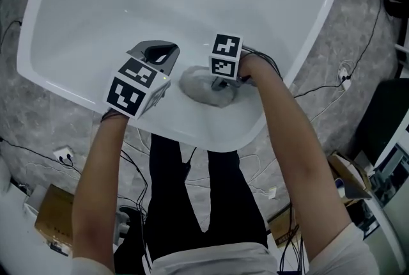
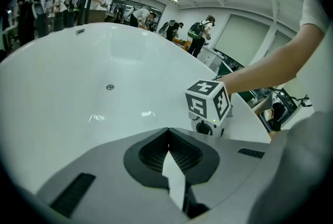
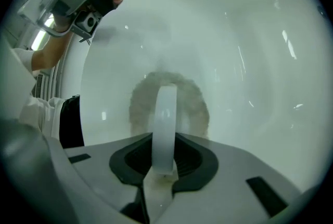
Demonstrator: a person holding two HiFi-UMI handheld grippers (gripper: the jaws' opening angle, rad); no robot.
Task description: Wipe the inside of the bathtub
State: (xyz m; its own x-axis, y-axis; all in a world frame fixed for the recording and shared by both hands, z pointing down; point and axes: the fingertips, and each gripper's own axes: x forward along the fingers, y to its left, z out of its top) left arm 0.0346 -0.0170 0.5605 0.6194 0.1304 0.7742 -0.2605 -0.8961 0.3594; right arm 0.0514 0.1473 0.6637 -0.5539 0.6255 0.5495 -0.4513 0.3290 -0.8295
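Grey, fluffy wiping pad (image 1: 195, 85) pressed to the near inner wall of the glossy white bathtub (image 1: 96, 18).
Roundish, clamped by its white strap (image 3: 165, 113) between the fingers of the right gripper (image 3: 164, 137), strap standing in line with them, fuzzy face turned to the wall beyond the fingertips. Just beside, over the near rim, the left gripper (image 2: 167, 151), fingers together on nothing. Tub's length stretching away from the person.

Floor cables (image 1: 323, 87), cardboard box (image 1: 54, 216), bkgd people (image 2: 197, 35)

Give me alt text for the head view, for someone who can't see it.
The right gripper holds a grey wiping pad against the inner wall of a white bathtub, seen from above. The left gripper is beside it.
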